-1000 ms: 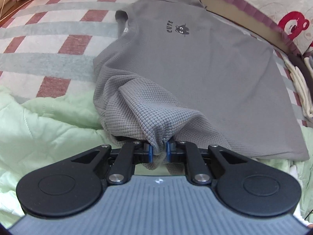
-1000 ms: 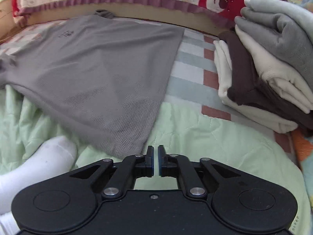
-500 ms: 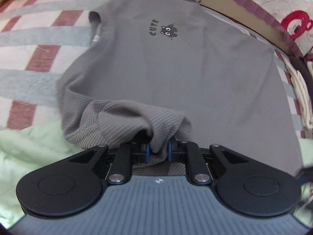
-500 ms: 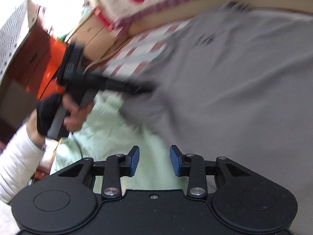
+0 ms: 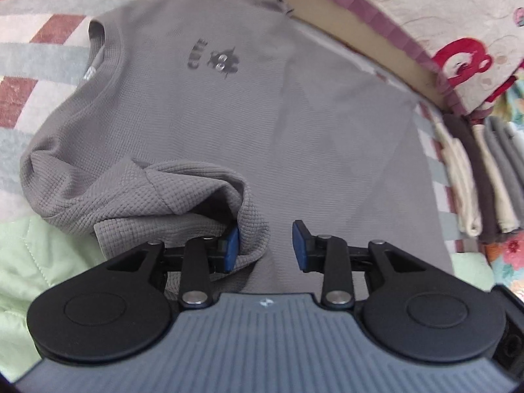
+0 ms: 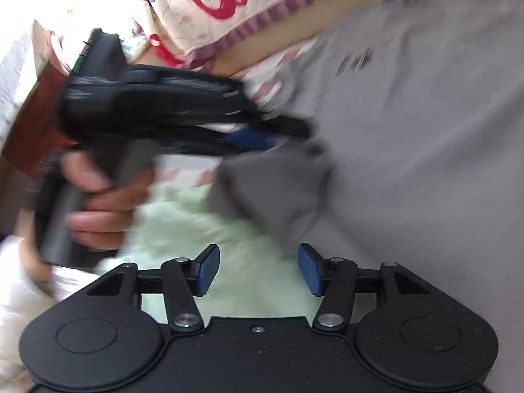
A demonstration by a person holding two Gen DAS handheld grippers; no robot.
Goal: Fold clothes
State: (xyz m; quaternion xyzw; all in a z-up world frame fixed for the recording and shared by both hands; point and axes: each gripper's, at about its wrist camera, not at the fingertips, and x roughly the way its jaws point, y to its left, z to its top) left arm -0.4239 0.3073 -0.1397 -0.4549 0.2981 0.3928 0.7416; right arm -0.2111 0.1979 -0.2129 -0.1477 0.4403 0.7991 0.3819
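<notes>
a second ago the left gripper was pinching the cuff of the sleeve; now its jaws stand wide apart and the sleeve lies folded in across the shirt. the cuff only brushes the inside of one blue pad; the other pad is clear of the cloth. that reads as a release: the sleeve fold on this side looks done, though the cuff sits bunched and may want smoothing.

the right gripper was shut a second ago over the shirt's hem near the stack of folded clothes; it has since swung round to face the left hand and opened. its jaws are spread with nothing between them, hovering over the green quilt, with the sleeve's blurred tip just ahead of its right pad. this view is smeared by motion, so contact cannot be told.

the shirt lies face up on the striped sheet, collar away from the quilt, its body flat. my guess is the far sleeve comes next.
</notes>
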